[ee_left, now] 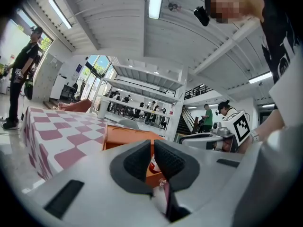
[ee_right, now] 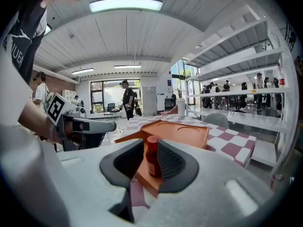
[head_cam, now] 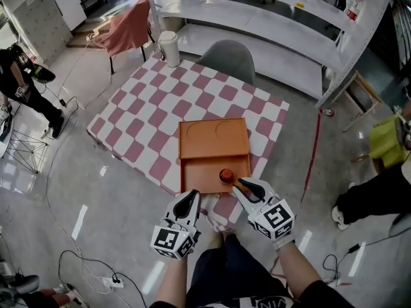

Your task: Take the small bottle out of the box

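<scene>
An orange box (head_cam: 214, 138) lies open on the checkered table, its lid folded back and its tray (head_cam: 199, 175) toward me. The small red bottle (head_cam: 225, 175) stands upright in the tray's near right corner. My right gripper (head_cam: 243, 185) sits just in front of the bottle and is open. In the right gripper view the bottle (ee_right: 152, 155) shows in the gap between the pads, which do not press on it. My left gripper (head_cam: 191, 199) hovers at the tray's near left edge, its jaws together with only a thin slit and nothing held. The left gripper (ee_left: 152, 162) points at the box (ee_left: 128, 138).
The pink-and-white checkered cloth (head_cam: 160, 108) covers the table. A white cylinder (head_cam: 169, 48) stands at its far corner, with a grey chair (head_cam: 226, 56) behind. White shelving (head_cam: 270, 18) lines the back. A person (head_cam: 26, 82) stands far left. Cables (head_cam: 96, 268) lie on the floor.
</scene>
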Demonstrator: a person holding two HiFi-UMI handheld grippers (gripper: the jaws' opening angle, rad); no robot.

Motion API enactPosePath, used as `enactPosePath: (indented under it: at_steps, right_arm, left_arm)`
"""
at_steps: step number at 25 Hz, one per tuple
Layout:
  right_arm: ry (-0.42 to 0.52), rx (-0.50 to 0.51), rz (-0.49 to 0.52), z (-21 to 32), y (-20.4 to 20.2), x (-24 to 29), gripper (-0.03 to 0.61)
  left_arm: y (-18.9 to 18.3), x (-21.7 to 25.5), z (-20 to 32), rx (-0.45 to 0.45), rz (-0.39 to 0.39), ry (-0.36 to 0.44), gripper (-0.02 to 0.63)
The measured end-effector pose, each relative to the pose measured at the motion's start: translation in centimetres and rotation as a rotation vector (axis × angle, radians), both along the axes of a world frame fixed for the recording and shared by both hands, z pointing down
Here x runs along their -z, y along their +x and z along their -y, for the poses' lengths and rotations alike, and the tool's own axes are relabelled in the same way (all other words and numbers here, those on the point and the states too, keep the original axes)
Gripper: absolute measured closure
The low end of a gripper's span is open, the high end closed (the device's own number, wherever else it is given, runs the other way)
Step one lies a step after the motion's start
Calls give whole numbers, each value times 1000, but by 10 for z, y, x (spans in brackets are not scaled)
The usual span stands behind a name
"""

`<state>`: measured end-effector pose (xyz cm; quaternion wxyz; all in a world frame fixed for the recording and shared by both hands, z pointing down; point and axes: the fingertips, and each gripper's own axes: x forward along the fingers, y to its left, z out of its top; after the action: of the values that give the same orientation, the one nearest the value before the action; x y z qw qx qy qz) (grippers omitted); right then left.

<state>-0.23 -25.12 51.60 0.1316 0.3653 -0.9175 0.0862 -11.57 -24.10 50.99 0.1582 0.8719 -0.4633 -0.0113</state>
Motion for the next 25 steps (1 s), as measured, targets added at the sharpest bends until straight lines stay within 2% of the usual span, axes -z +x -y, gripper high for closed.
enactPosePath:
  at_steps: [4,11,21,25]
  right_arm:
    - [7,32,-35,9,-6,-2,487]
    - [-3,76,-75,23,-17,-10,426]
    - [-38,132,-122,30,-29,-18,417]
    - [-66,124,-145,33,-30,-22,417]
  left_arm:
    - [2,-5,3,-10,38,-9,586]
    - [-1,-11,6,16,40,-52,587]
    - [-4,-11,11,39,20,-50,586]
    - [0,-12,11,40,8,-59,587]
